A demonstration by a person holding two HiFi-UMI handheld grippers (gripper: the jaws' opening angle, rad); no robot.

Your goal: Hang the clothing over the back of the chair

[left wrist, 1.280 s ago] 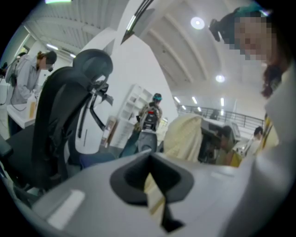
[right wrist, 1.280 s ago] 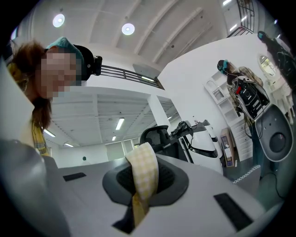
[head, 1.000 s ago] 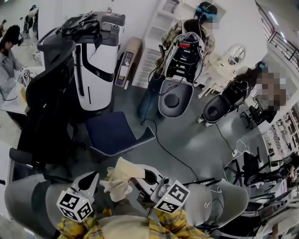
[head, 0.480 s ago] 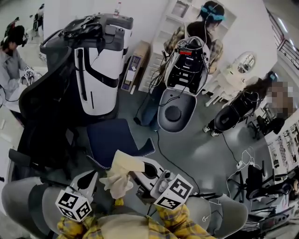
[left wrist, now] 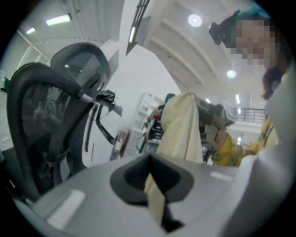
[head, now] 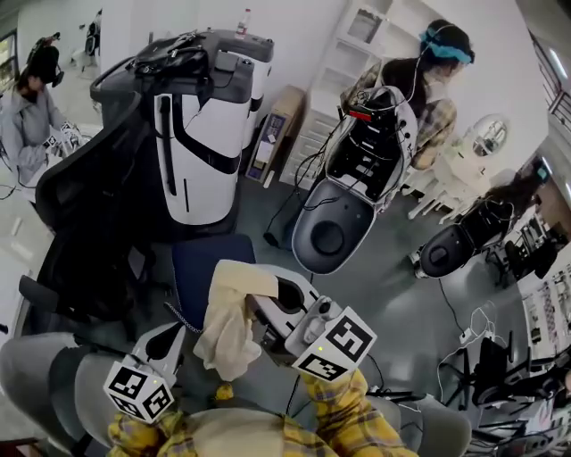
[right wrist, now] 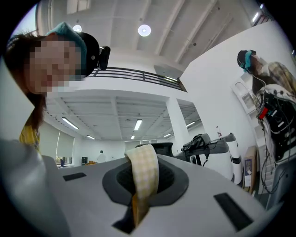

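Above a grey floor (head: 388, 286) crowded with white machines (head: 203, 156), the left gripper (head: 175, 340) and right gripper (head: 270, 312) each have jaws clamped on the cream clothing (head: 227, 308), held up near the black office chair (head: 87, 201).

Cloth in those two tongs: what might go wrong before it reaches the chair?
The left tongs and right tongs each pinch only a thin edge of the cloth, so it could slip free. It hangs bunched, not spread, so it may slide off the chair back in a heap.

place: robotics lab | cues: white wheeled machine (head: 201, 143), mesh office chair (head: 80, 201), white shelving (head: 364, 24)
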